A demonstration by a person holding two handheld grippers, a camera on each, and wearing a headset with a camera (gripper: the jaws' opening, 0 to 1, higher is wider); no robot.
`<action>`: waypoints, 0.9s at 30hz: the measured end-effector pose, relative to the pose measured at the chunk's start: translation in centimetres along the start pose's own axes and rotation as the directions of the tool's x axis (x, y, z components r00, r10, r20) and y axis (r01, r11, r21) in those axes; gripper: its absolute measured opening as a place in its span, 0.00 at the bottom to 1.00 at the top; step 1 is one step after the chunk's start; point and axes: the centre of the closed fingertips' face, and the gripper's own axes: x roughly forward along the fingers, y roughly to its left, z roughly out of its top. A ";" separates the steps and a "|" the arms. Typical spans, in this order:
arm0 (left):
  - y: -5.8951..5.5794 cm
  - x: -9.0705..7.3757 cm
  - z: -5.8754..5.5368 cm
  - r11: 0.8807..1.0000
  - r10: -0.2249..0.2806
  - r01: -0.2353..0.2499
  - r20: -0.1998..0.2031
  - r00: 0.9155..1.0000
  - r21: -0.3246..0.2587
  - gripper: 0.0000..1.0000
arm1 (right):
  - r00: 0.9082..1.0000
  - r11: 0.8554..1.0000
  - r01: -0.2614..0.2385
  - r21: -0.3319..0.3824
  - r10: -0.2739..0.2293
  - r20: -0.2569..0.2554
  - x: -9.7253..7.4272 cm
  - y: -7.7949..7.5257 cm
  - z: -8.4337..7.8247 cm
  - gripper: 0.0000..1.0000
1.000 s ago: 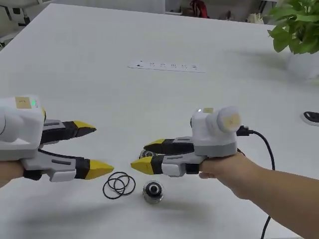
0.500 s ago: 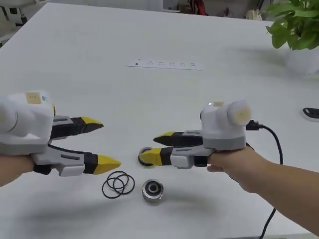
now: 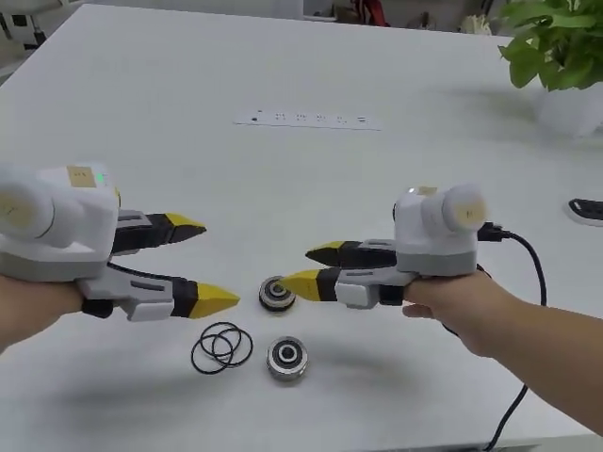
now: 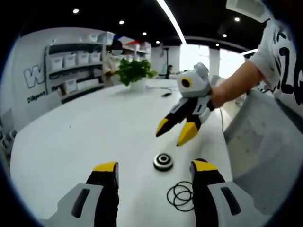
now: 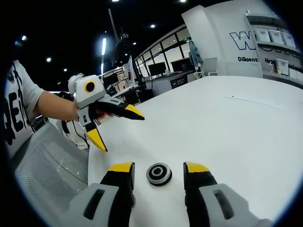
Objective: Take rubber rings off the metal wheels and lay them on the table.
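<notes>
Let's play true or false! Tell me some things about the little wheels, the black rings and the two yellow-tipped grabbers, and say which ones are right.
1. Thin black rubber rings lie loose on the white table. True.
2. The right gripper is squeezing a wheel. False: its jaws are open, and a wheel lies on the table just in front of them.
3. Two small round metal wheels sit on the table. True.
4. The left gripper holds a ring. False: it is open and empty.
5. The green leafy plant stands right beside the wheels. False: it is at the far corner of the table.
</notes>
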 end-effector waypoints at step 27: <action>-0.3 2.6 -0.9 1.000 -0.025 0.025 -0.032 0.999 -0.015 0.58 | 0.997 0.997 -0.007 -0.079 0.000 -0.081 0.5 -0.4 -2.8 0.31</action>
